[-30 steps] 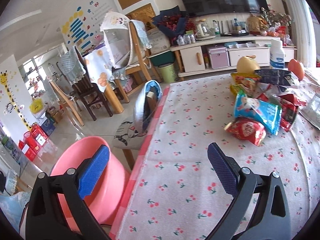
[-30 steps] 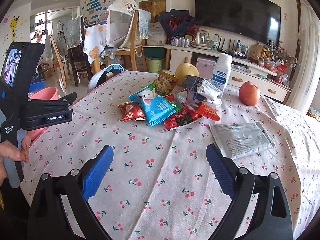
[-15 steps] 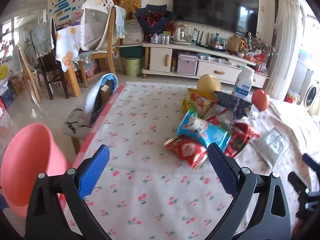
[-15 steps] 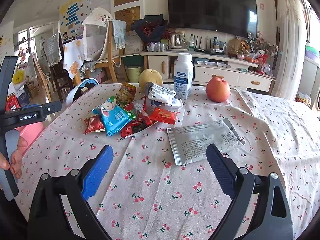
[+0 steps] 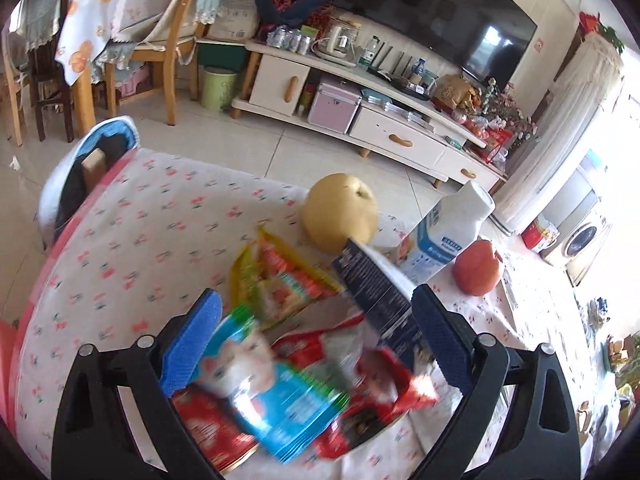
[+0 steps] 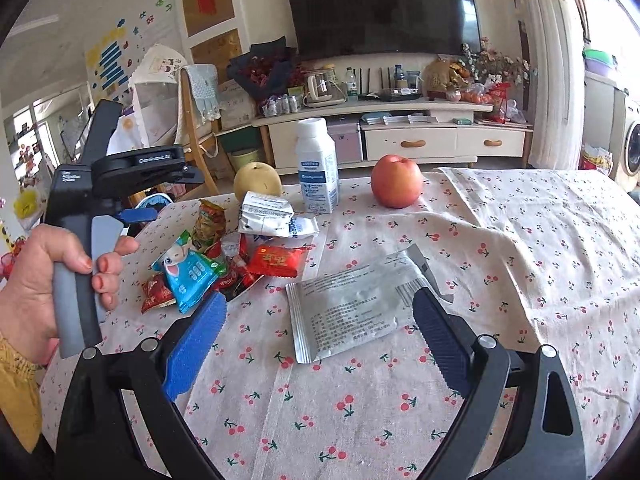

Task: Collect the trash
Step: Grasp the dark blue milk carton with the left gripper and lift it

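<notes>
A pile of snack wrappers lies on the cherry-print tablecloth [image 6: 520, 248]: a blue packet [image 5: 280, 392] [image 6: 192, 276], red packets [image 5: 372, 384] [image 6: 278, 260], a yellow-orange packet [image 5: 276, 276] and a dark carton [image 5: 376, 280]. My left gripper [image 5: 316, 340] is open, its fingers straddling the pile just above it. A flat silver pouch [image 6: 352, 308] lies apart to the right. My right gripper [image 6: 320, 344] is open and empty, right over the near edge of the pouch. The left gripper also shows in the right wrist view [image 6: 136, 184].
A yellow pear [image 5: 340, 212] [image 6: 256, 180], a white bottle [image 5: 448, 232] [image 6: 316, 164] and a red apple [image 5: 478, 266] [image 6: 396, 180] stand behind the pile. A chair back [image 5: 84, 168] is at the table's left edge. A TV cabinet [image 6: 400, 132] stands beyond.
My left gripper has swung right and moved in over the wrapper pile, which now fills its view. My right gripper has moved forward to the silver pouch. Both stay open.
</notes>
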Tool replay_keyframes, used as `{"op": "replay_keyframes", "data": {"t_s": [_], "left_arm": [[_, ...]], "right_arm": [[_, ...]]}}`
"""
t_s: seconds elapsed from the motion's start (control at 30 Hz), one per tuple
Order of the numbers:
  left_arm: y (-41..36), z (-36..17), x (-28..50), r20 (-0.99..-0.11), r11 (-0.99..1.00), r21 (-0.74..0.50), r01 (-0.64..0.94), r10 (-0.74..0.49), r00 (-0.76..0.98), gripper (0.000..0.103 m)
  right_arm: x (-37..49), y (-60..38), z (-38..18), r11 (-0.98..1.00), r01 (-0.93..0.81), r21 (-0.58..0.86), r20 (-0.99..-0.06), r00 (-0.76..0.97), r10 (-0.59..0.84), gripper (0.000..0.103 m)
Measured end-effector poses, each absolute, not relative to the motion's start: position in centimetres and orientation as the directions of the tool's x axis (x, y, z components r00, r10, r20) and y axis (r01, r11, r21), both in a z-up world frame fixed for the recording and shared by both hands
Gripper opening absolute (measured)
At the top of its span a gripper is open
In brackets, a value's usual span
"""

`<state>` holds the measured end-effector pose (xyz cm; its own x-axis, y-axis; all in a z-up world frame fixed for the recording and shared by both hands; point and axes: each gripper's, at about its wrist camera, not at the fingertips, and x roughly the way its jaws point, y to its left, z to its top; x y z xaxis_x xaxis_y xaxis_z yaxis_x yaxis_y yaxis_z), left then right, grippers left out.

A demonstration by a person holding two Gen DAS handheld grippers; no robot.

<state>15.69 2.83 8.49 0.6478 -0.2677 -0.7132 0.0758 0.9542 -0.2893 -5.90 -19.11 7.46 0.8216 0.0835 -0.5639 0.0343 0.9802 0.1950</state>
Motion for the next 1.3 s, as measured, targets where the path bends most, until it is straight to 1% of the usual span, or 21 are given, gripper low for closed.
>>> {"op": "replay_keyframes", "data": {"t_s": [0.07, 0.3, 0.33, 0.37, 0.4, 0.43, 0.57, 0.63, 0.67, 0.73, 0.93, 1.0, 1.1, 1.13, 1.17, 1.2, 1.23, 1.3], "left_arm": [[0.4, 8.3, 17.2, -0.727, 0.965, -0.239, 0.105, -0.250, 0.640, 0.090], [-5.1, 6.3, 20.7, -0.793, 0.984, -0.084, 0.156, -0.161, 0.587, 0.088], [-5.6, 5.9, 21.0, -0.803, 0.985, -0.066, 0.161, -0.148, 0.577, 0.084], [-6.1, 5.3, 21.3, -0.820, 0.985, -0.044, 0.168, -0.132, 0.557, 0.077], [-6.4, 4.8, 21.5, -0.833, 0.984, -0.033, 0.176, -0.124, 0.539, 0.074], [-6.6, 4.3, 21.5, -0.837, 0.982, -0.034, 0.187, -0.130, 0.531, 0.072], [-7.1, 3.5, 20.4, -0.843, 0.972, -0.056, 0.229, -0.169, 0.510, 0.072], [-7.1, 3.3, 19.6, -0.850, 0.963, -0.091, 0.254, -0.208, 0.484, 0.071], [-7.3, 3.1, 19.0, -0.855, 0.958, -0.088, 0.274, -0.213, 0.472, 0.071], [-7.7, 2.9, 17.4, -0.851, 0.950, -0.045, 0.308, -0.198, 0.487, 0.071], [-7.1, 2.8, 12.9, -0.852, 0.929, -0.090, 0.360, -0.259, 0.455, 0.071], [-7.0, 2.8, 11.1, -0.851, 0.921, -0.079, 0.382, -0.262, 0.455, 0.071], [-6.6, 2.9, 9.0, -0.850, 0.912, -0.097, 0.398, -0.284, 0.443, 0.070], [-6.4, 2.9, 8.3, -0.848, 0.913, -0.106, 0.394, -0.290, 0.444, 0.067], [-6.1, 3.0, 7.8, -0.844, 0.915, -0.108, 0.389, -0.291, 0.450, 0.060], [-5.9, 3.0, 7.1, -0.839, 0.918, -0.108, 0.382, -0.290, 0.460, 0.056], [-5.5, 3.1, 6.7, -0.835, 0.921, -0.115, 0.372, -0.292, 0.466, 0.048], [-4.7, 3.4, 5.9, -0.824, 0.924, -0.141, 0.354, -0.308, 0.476, 0.039]], "right_arm": [[-5.9, -19.9, 7.6, 0.977, 0.049, 0.209, -0.561, 0.824, 0.079, 0.093], [-5.8, -22.1, 7.7, 0.964, 0.087, 0.251, -0.564, 0.822, 0.073, 0.093], [-5.8, -22.3, 7.7, 0.963, 0.092, 0.254, -0.566, 0.821, 0.071, 0.093], [-5.8, -22.5, 7.7, 0.961, 0.095, 0.259, -0.568, 0.820, 0.073, 0.093], [-5.8, -22.7, 7.7, 0.960, 0.097, 0.264, -0.569, 0.819, 0.074, 0.093], [-5.8, -22.9, 7.8, 0.958, 0.098, 0.270, -0.569, 0.819, 0.076, 0.093], [-5.8, -23.4, 8.0, 0.955, 0.106, 0.278, -0.569, 0.819, 0.075, 0.093], [-5.8, -23.7, 8.0, 0.953, 0.114, 0.280, -0.570, 0.819, 0.069, 0.093], [-5.8, -23.8, 8.1, 0.952, 0.120, 0.280, -0.571, 0.819, 0.065, 0.093], [-5.8, -24.2, 8.0, 0.950, 0.135, 0.281, -0.577, 0.815, 0.055, 0.093], [-5.5, -25.3, 7.4, 0.942, 0.178, 0.285, -0.607, 0.794, 0.034, 0.093], [-5.3, -25.3, 6.9, 0.942, 0.188, 0.280, -0.628, 0.777, 0.032, 0.093], [-4.8, -25.6, 6.0, 0.936, 0.197, 0.292, -0.664, 0.746, 0.050, 0.093], [-4.5, -25.6, 5.6, 0.934, 0.200, 0.296, -0.679, 0.732, 0.058, 0.093], [-4.3, -25.7, 5.2, 0.931, 0.204, 0.303, -0.694, 0.717, 0.069, 0.093], [-4.1, -25.8, 4.8, 0.928, 0.208, 0.310, -0.706, 0.704, 0.078, 0.093], [-3.9, -25.8, 4.4, 0.926, 0.211, 0.313, -0.719, 0.690, 0.086, 0.093], [-3.5, -25.9, 3.8, 0.921, 0.218, 0.321, -0.735, 0.672, 0.097, 0.093]]}}
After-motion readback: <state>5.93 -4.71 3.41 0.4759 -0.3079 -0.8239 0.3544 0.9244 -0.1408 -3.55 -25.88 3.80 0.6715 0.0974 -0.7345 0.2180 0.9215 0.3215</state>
